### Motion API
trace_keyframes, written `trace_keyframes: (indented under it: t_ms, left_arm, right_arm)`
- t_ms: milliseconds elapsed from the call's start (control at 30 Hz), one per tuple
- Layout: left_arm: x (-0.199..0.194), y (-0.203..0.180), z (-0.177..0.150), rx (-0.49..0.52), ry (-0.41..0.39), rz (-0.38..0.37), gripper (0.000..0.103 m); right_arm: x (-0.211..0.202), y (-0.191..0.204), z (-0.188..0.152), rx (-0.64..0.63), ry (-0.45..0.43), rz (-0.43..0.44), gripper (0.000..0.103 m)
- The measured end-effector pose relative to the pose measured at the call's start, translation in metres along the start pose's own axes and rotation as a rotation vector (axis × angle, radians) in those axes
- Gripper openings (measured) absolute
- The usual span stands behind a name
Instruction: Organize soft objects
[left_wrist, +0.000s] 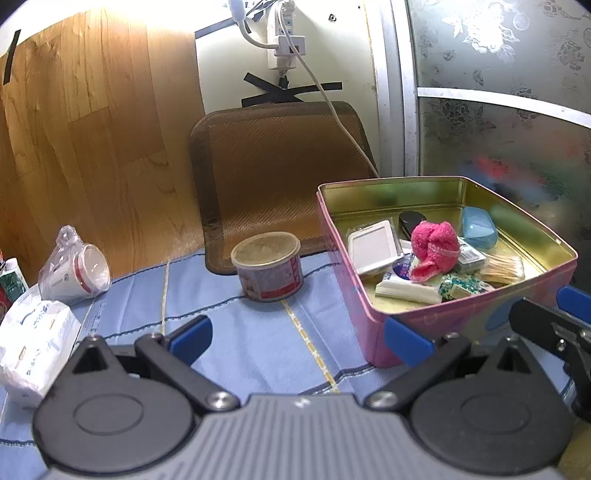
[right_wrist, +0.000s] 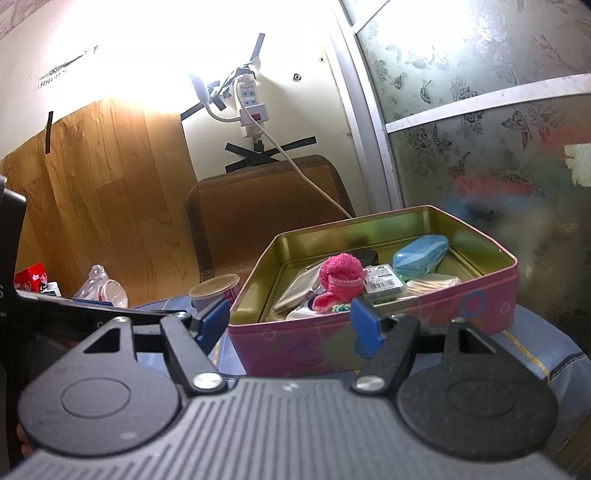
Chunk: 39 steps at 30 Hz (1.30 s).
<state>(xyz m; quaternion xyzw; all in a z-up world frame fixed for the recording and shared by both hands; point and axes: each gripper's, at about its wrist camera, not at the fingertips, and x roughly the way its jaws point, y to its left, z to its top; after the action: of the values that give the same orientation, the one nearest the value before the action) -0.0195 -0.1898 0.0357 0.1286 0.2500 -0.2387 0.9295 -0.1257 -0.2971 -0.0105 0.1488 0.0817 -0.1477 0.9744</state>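
A pink fluffy sock ball (left_wrist: 434, 245) lies in a pink tin box (left_wrist: 354, 280) with a gold inside, among cards, a blue case and cotton swabs. It also shows in the right wrist view (right_wrist: 338, 278), inside the same tin (right_wrist: 424, 317). My left gripper (left_wrist: 299, 341) is open and empty, low over the blue cloth, left of the tin's near corner. My right gripper (right_wrist: 290, 325) is open and empty, close in front of the tin's near wall. A white tissue pack (left_wrist: 33, 343) lies at the left.
A round tin can (left_wrist: 267, 266) stands on the blue cloth (left_wrist: 251, 332). A bagged mug (left_wrist: 74, 269) lies at the left. A brown woven mat (left_wrist: 280, 170) leans on the wall behind. A white cable (left_wrist: 343, 125) hangs from a power strip. A frosted glass door stands on the right.
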Motion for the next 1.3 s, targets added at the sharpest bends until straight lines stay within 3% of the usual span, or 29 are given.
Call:
trace_keyframes:
  t_ms: [600, 833, 1300]
  left_arm:
    - [-0.005, -0.001, -0.004, -0.006, 0.022, -0.041, 0.103]
    - [-0.011, -0.001, -0.008, 0.007, 0.002, -0.018, 0.103]
    - [-0.014, 0.008, -0.01, 0.003, 0.009, -0.05, 0.103]
  right_arm:
    - [-0.003, -0.001, 0.002, 0.024, -0.009, -0.003, 0.076]
    - [0.0, -0.008, 0.003, 0.079, 0.005, -0.004, 0.077]
    - [0.002, 0.005, 0.003, 0.05, 0.008, -0.006, 0.078]
